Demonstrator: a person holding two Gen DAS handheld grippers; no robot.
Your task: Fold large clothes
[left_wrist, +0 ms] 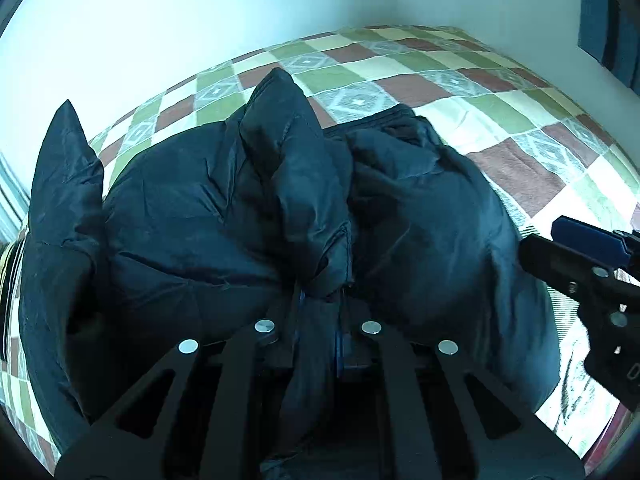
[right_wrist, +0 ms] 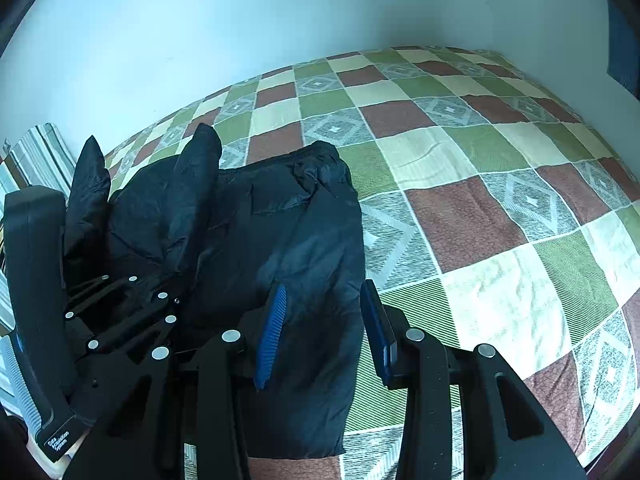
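A dark navy puffer jacket [left_wrist: 248, 216] lies bunched on a checked bedspread [left_wrist: 400, 76]. My left gripper [left_wrist: 320, 300] is shut on a fold of the jacket and lifts it, with fabric draped between the fingers. It also shows in the right wrist view [right_wrist: 132, 300] at the left. My right gripper [right_wrist: 324, 320] is open, its blue pads [right_wrist: 272, 332] on either side of the jacket's right edge [right_wrist: 316, 280], not gripping. The right gripper shows in the left wrist view [left_wrist: 580, 256] at the right edge.
The bed [right_wrist: 500, 208] stretches right and away, with a pale wall [right_wrist: 240, 20] behind. A striped pillow or cloth [right_wrist: 36, 156] lies at the far left. A dark blue object [left_wrist: 608, 20] hangs at the upper right.
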